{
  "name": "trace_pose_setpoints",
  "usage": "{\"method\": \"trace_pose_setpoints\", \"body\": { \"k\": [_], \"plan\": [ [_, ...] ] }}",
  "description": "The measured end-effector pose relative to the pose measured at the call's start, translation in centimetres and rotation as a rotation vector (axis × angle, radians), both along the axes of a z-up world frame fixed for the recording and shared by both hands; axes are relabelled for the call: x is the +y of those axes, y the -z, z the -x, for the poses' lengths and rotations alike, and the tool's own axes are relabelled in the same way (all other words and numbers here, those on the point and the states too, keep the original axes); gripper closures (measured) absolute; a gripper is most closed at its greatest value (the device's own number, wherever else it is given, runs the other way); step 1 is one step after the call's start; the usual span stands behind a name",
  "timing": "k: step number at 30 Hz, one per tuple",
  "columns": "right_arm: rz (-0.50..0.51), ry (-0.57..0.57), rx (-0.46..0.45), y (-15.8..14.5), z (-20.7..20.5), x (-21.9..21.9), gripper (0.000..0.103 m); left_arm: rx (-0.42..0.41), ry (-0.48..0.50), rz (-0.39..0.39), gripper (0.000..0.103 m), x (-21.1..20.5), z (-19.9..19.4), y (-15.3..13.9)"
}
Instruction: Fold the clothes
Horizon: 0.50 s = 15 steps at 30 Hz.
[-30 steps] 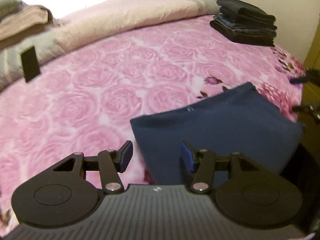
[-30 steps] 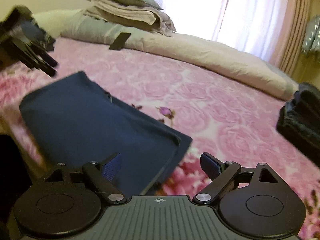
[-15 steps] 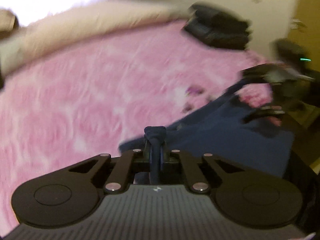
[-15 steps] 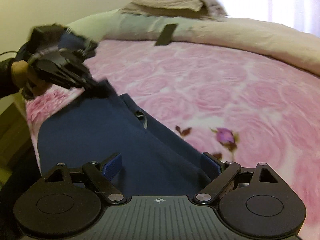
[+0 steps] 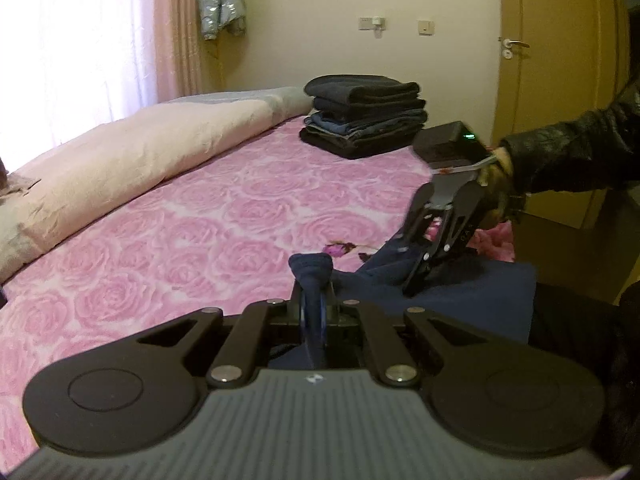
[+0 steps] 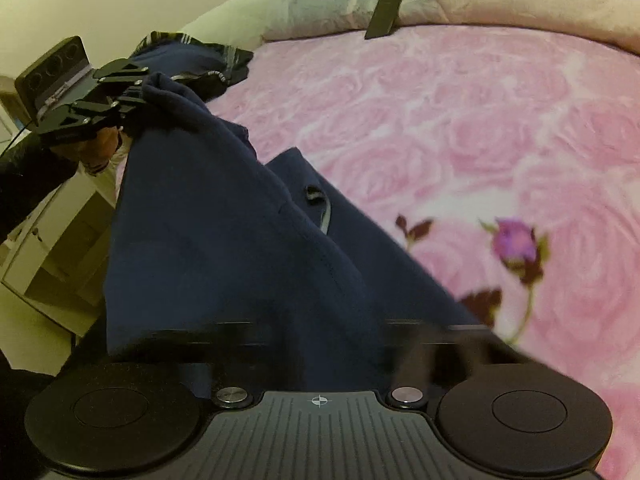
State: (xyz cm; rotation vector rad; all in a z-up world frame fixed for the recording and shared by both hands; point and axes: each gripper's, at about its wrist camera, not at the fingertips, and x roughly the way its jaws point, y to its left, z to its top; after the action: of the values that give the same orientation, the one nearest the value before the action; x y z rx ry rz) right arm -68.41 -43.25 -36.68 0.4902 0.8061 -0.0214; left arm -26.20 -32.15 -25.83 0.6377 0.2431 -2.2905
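Observation:
A navy blue garment [image 6: 224,240] lies at the near edge of the pink rose bedspread [image 5: 200,220]. My left gripper [image 5: 314,304] is shut on a bunched corner of the navy garment [image 5: 312,270] and holds it lifted; it also shows in the right wrist view [image 6: 132,100]. My right gripper [image 5: 416,288] presses down into the garment's other side. In the right wrist view its fingers are blurred and buried in the cloth, so I cannot tell how the jaws stand.
A stack of folded dark clothes [image 5: 364,114] sits at the bed's far corner. A rolled pale quilt [image 5: 140,152] runs along the far side. A dark phone [image 6: 386,14] leans on it. A door [image 5: 560,60] and white furniture [image 6: 52,240] stand beside the bed.
My left gripper closed on the garment's corner and lifted it. My right gripper moved down onto the garment's other side, its fingers now sunk in the cloth.

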Motion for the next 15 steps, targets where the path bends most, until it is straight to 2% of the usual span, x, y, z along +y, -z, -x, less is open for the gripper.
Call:
{"method": "trace_pose_setpoints", "body": {
  "k": [1, 2, 5, 8, 11, 13, 15],
  "plan": [
    [0.001, 0.014, 0.001, 0.0, 0.5, 0.2, 0.096, 0.001, -0.012, -0.005, 0.099, -0.1, 0.0, 0.1],
    [0.001, 0.044, 0.002, -0.3, 1.1, 0.3, 0.098, 0.001, -0.024, -0.01, 0.099, -0.1, 0.0, 0.3],
    [0.079, 0.102, 0.006, -2.8, 2.3, 1.2, 0.1, -0.007, -0.082, -0.023, 0.099, -1.3, 0.4, 0.8],
    [0.184, 0.129, 0.009, -5.4, 2.7, 1.7, 0.1, -0.034, -0.148, -0.07, 0.098, -3.7, 0.9, 2.3],
    [0.259, 0.133, 0.077, -4.9, 1.4, 0.7, 0.1, -0.073, -0.222, -0.211, 0.098, -7.0, 1.3, 5.4],
    [0.245, 0.15, 0.114, -3.4, 1.0, -0.3, 0.1, -0.094, -0.247, -0.313, 0.097, -8.5, 1.2, 7.8],
    [0.232, 0.166, 0.15, -1.9, 0.6, -1.3, 0.1, -0.042, -0.273, -0.367, 0.096, -9.0, 0.4, 8.9]
  ]
}}
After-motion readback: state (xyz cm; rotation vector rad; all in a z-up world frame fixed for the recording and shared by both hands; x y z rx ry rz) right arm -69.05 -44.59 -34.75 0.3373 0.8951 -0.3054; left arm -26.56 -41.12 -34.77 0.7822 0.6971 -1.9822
